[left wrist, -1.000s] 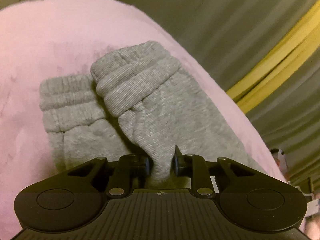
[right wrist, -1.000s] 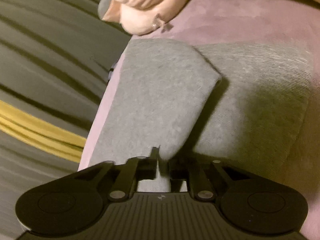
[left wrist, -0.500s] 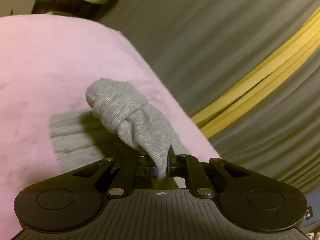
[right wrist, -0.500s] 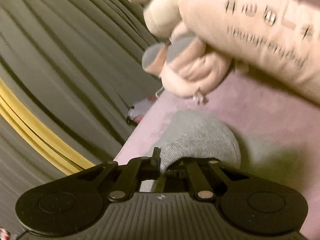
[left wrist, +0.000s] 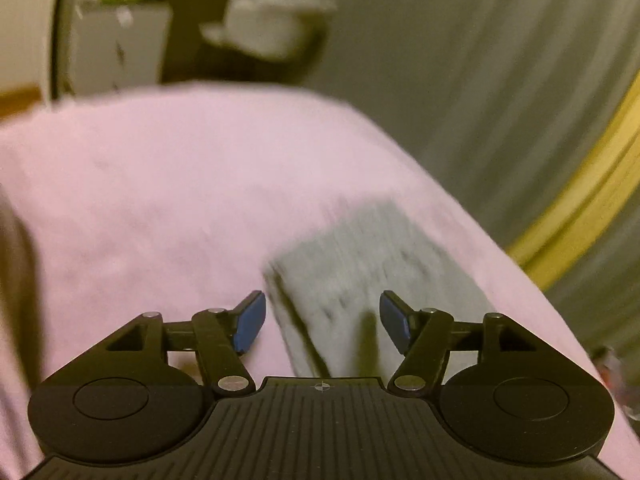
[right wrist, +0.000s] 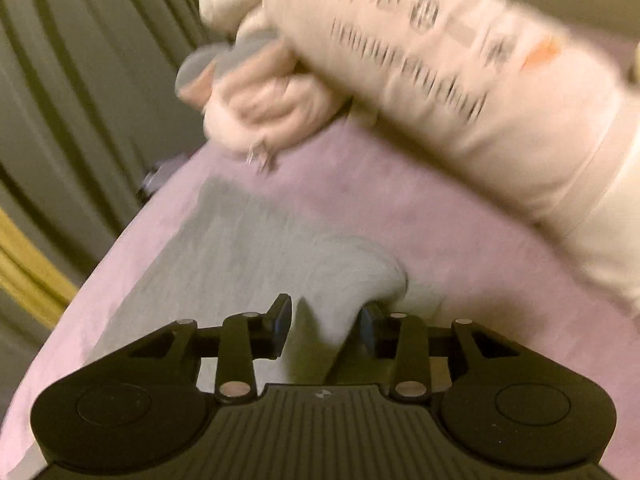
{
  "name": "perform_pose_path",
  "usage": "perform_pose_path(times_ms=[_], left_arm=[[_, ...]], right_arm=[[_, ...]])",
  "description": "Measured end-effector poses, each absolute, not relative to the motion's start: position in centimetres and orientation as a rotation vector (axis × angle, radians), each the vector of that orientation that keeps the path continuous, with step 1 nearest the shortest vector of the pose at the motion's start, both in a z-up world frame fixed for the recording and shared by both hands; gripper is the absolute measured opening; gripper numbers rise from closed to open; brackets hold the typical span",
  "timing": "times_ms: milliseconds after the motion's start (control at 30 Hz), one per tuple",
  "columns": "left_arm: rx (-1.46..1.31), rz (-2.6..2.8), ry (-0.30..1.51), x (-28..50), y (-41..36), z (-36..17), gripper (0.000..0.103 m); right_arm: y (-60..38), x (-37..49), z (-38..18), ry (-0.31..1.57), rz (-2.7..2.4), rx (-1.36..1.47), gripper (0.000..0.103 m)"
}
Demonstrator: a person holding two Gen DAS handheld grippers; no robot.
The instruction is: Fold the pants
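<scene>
Left wrist view: the left claw [left wrist: 321,322], jaws just opened wide, holds nothing; the grey pants [left wrist: 372,268] lie flat on the pink bed [left wrist: 160,200] beyond its fingertips. Right wrist view: the right claw [right wrist: 325,326] has been opening, a fabric fold loose between its fingers.

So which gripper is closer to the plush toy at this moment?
Right. The right gripper sits at the grey pants, with the plush toy just beyond on the pink blanket. The left gripper view shows no toy.
</scene>
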State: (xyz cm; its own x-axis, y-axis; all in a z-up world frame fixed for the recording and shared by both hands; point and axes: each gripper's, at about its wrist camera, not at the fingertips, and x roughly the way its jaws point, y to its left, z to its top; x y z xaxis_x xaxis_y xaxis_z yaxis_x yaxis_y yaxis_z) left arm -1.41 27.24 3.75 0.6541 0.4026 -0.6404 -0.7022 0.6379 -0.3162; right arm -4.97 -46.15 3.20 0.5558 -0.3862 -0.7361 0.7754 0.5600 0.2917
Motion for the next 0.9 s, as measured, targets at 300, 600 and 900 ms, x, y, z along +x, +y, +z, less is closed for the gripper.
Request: perform_pose_path(times_ms=[300,600,900], left_arm=[[-0.337,0.343,0.631,3.7,18.1,4.5,0.079],[-0.179,0.218,0.824,7.2,10.4,-2.6,0.084],[-0.012,0.214,0.665,9.0,6.5,0.6,0.083]], right_arm=[[-43.9,-0.4,3.2,0.677,-0.547,0.512,0.036],[-48.0,-2.1,-0.5,0.837,-0.547,0.707,0.034],[-44.7,0.3,-0.9,0.895,-0.381,0.518,0.099]])
